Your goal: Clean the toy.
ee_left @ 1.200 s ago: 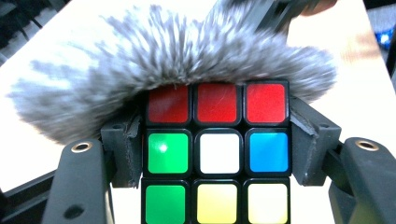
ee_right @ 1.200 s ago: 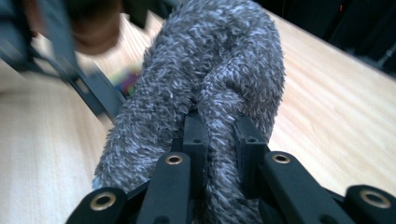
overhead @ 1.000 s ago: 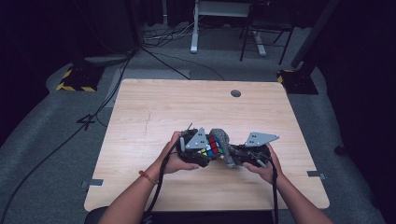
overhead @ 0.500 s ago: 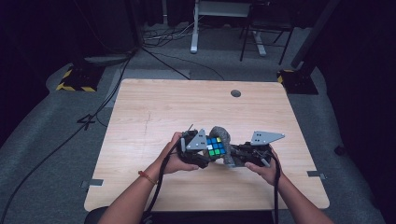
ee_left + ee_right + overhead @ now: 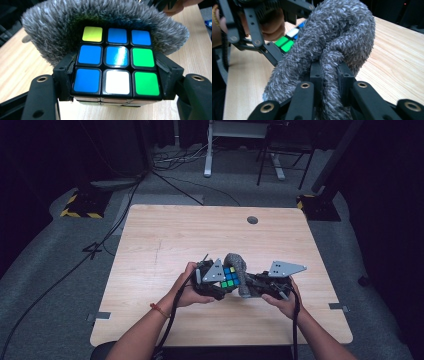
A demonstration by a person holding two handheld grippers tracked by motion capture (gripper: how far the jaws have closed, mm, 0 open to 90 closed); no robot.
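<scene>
Left gripper (image 5: 110, 100) clamps a Rubik's cube (image 5: 116, 61); right gripper (image 5: 329, 75) pinches the grey fuzzy cloth (image 5: 337, 40) draped behind the cube, wiping seemingly unfinished.

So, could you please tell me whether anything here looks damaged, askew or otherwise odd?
Nothing looks damaged or spilled. The puzzle cube sits square in the left tool, its layers aligned, though its colours are scrambled. The fluffy grey cloth, pinched in the right tool, curls over the cube's far side.

Dark lab or studio: lone wooden table (image 5: 165, 240), floor cables (image 5: 185, 160), hazard-taped bases (image 5: 80, 205).
</scene>
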